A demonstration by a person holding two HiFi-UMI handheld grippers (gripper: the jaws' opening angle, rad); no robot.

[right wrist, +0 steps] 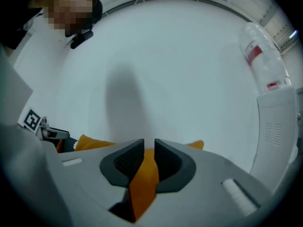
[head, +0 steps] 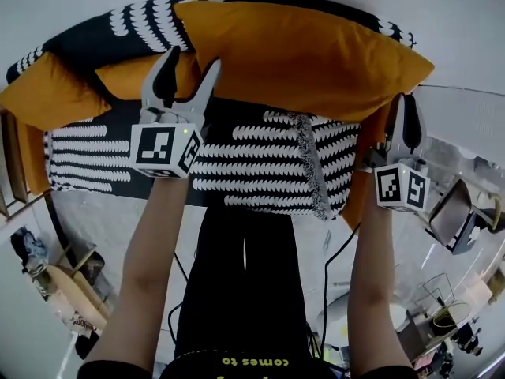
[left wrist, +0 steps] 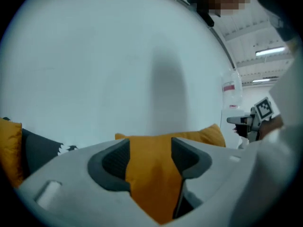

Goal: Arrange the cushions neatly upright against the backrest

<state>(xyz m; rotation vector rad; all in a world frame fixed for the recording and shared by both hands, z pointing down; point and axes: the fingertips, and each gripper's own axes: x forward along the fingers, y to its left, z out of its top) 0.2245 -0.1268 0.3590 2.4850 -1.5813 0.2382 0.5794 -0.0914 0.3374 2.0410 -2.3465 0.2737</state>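
Two grippers up at the sofa, one per hand. Large orange cushion [head: 300, 54] lies lengthwise along the top of the patterned backrest [head: 134, 18], tilted, its right corner jutting past the sofa end.

Left gripper [head: 192, 60]: jaws spread wide at the cushion's lower left edge. In its own view orange fabric fills the gap, but the pads seem not to press on it, so likely released.

Right gripper [head: 405, 101]: jaws nearly together, clenched on a thin fold of the same cushion at its right corner.

Second orange cushion [head: 47, 93] sits at the far left end. Black-and-white fringed textile [head: 268, 164] lies on the seat below, between the two arms.
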